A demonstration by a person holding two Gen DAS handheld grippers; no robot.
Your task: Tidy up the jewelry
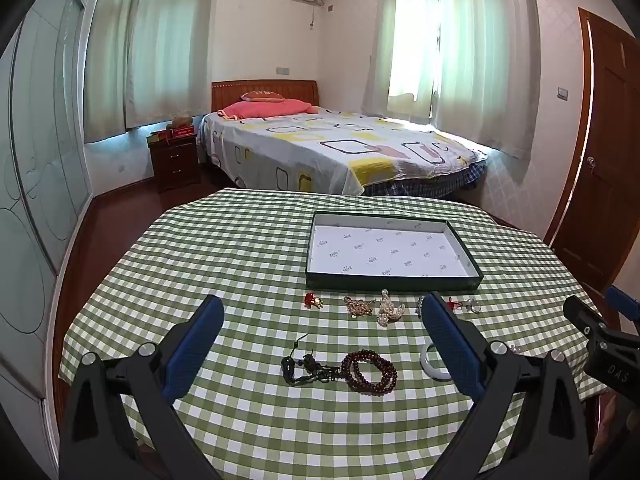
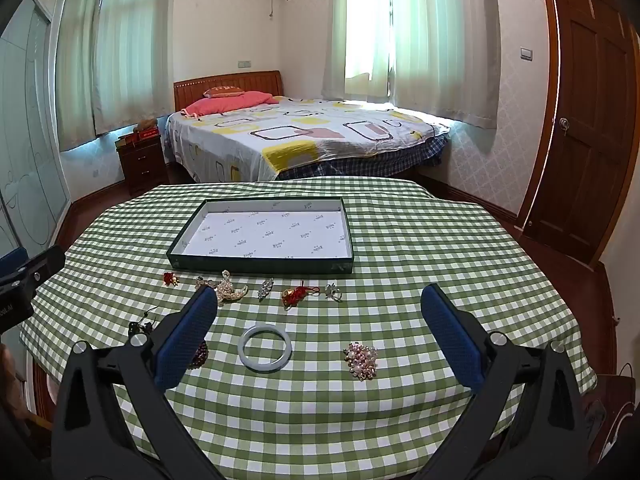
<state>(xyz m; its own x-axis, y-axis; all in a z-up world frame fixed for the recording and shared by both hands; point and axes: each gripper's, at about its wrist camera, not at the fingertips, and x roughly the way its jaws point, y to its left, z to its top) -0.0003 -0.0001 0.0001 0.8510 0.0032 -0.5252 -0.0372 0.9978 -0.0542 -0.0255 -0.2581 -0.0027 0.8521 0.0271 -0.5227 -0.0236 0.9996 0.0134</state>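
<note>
A shallow green box [image 1: 394,280] [image 2: 260,266] with a white printed lining lies on the checked tablecloth, nothing in it. In front of it runs a row of small brooches, among them a red one [image 1: 313,301] [image 2: 171,278] and a pearl one [image 1: 389,308] [image 2: 231,289]. Nearer lie a dark bead bracelet [image 1: 370,372], a black cord pendant [image 1: 304,366], a pale bangle [image 2: 265,347] and a pink cluster brooch [image 2: 361,360]. My left gripper [image 1: 322,312] hovers open above the bracelet. My right gripper [image 2: 320,304] hovers open above the bangle. Neither touches anything.
The table [image 1: 240,260] carries a green and white cloth that hangs over its edges. Beyond it stand a bed [image 1: 340,148], a dark nightstand [image 1: 174,160] and curtained windows. A wooden door [image 2: 592,120] is at the right. The right gripper's body [image 1: 600,336] shows at the left view's right edge.
</note>
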